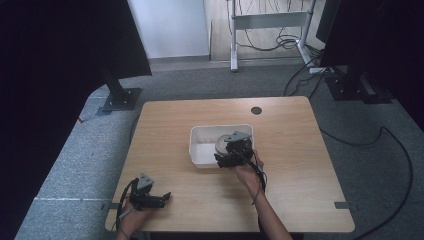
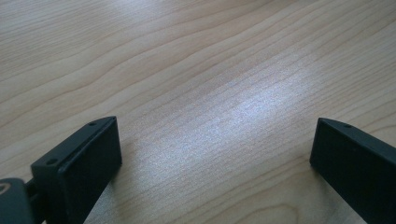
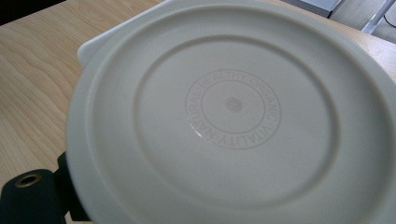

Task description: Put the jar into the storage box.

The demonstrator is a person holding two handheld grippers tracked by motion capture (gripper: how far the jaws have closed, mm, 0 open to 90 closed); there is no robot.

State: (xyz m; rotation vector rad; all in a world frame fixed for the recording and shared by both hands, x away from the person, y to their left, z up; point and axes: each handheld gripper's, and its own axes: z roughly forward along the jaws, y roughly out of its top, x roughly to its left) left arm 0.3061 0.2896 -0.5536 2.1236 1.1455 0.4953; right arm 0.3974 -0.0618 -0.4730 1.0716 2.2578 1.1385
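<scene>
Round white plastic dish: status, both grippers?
Right gripper at the white rectangular bin, round white plastic dish against its jaws; grip unconfirmed. Left gripper open, idle over bare wooden table. Nothing in the way.

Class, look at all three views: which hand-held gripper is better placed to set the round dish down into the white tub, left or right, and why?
Right. The right hand-held gripper is at the white tub with the round dish close against its camera. The left hand-held gripper, jaws open, rests over bare table near the front left corner.
</scene>
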